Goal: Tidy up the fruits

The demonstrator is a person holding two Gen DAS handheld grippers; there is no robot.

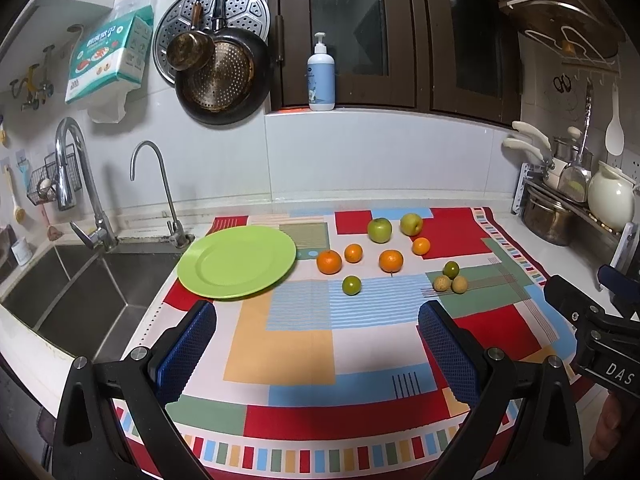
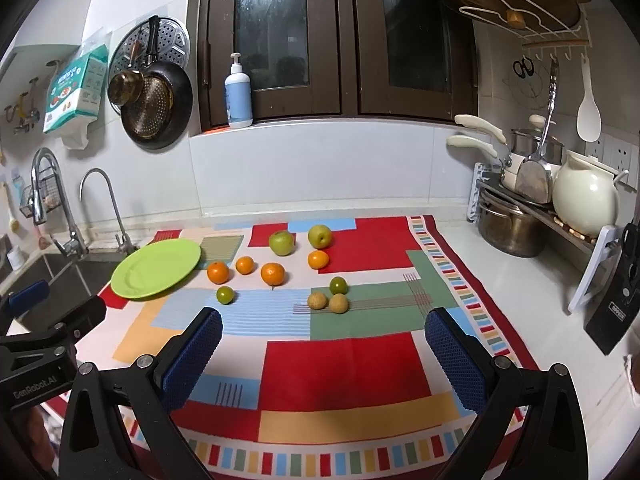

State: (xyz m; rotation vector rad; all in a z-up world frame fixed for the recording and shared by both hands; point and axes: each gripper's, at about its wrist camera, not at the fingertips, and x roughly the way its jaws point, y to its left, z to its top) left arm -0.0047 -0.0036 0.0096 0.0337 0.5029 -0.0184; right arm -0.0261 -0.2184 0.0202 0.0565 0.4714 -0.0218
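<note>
Fruit all loose on the patterned cloth (image 1: 280, 344) on the bench, nothing on the green plate (image 1: 237, 263) yet, so task looks unstarted; two green apples (image 1: 379, 230) at back, four oranges (image 1: 329, 261) mid, two small green citrus (image 1: 351, 285), two tan round fruits (image 1: 442, 283) front right; left tool (image 1: 316, 344) released, jaws wide, empty; right tool (image 2: 324, 354) same, well short of the fruit; every piece left to sort, presumably onto the plate
</note>
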